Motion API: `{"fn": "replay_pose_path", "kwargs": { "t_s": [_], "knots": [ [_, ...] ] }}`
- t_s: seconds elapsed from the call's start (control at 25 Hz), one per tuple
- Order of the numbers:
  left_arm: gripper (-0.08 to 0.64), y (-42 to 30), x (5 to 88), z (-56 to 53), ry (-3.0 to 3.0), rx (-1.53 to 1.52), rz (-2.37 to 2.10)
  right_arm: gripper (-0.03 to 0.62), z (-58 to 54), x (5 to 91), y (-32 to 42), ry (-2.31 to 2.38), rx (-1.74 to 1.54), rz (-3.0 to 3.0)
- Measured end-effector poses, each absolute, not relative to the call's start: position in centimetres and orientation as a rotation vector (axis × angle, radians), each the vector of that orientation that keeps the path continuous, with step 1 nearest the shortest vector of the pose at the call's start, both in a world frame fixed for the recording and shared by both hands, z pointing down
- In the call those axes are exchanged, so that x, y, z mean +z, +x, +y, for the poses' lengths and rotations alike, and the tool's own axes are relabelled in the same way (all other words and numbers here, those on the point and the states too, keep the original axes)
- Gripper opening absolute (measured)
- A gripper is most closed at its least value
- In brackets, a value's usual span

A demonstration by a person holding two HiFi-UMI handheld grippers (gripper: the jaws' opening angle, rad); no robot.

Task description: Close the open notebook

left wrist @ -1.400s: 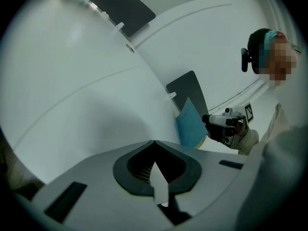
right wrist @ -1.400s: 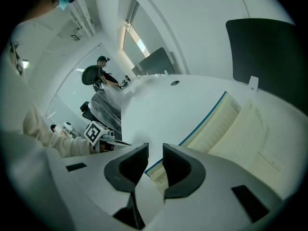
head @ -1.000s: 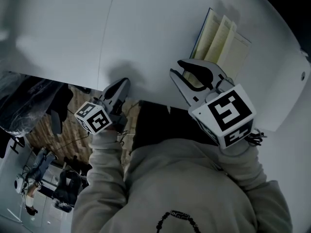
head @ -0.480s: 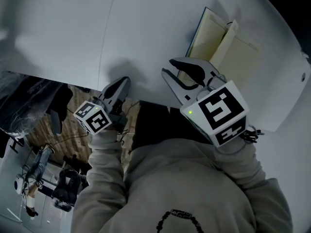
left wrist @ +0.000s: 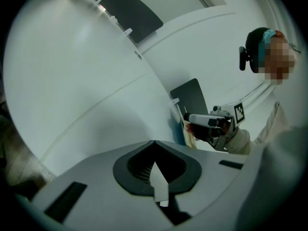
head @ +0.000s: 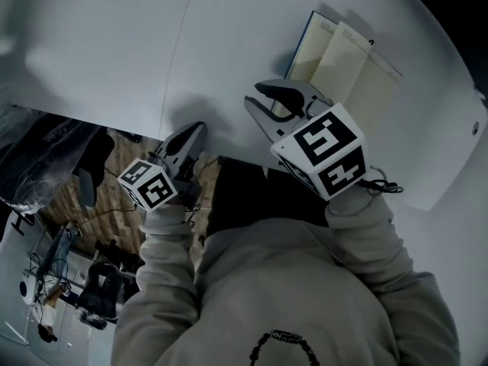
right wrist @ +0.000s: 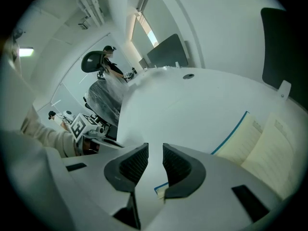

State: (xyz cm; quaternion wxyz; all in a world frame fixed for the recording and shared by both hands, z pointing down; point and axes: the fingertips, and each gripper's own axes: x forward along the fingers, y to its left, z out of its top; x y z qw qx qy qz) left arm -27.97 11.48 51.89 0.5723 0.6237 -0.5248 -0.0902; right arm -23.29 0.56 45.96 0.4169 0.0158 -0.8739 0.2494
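The notebook (head: 347, 67) lies open on the white table (head: 114, 44) at the upper right, cream pages up, a blue cover edge along its left side, one leaf slightly raised at the middle. My right gripper (head: 263, 107) hovers at its near left corner, jaws a little apart with nothing between them. In the right gripper view the notebook (right wrist: 260, 138) spreads to the right of that gripper (right wrist: 155, 150), its blue corner showing under the right jaw. My left gripper (head: 191, 139) rests at the table's near edge, shut and empty, far left of the book. The left gripper view shows its jaws (left wrist: 154, 143) together.
The table's near edge (head: 91, 120) runs just behind the left gripper, with the floor and furniture below. A seam (head: 179, 52) crosses the tabletop. A small round hole (head: 475, 118) sits at the far right. A dark chair back (left wrist: 190, 97) stands beyond the notebook.
My right gripper has moved left and lower, from over the notebook's near edge to its near left corner. The raised leaves have settled flatter. The left gripper has stayed put.
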Motion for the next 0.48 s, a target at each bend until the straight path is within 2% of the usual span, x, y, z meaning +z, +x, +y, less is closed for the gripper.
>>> {"fn": "replay_pose_path", "kwargs": {
  "t_s": [0.48],
  "knots": [
    [-0.002,-28.8,52.4,13.1,1.444,-0.208,-1.242,0.104,1.6,49.4,-24.5,-0.020,0.694,-2.204]
  ]
}}
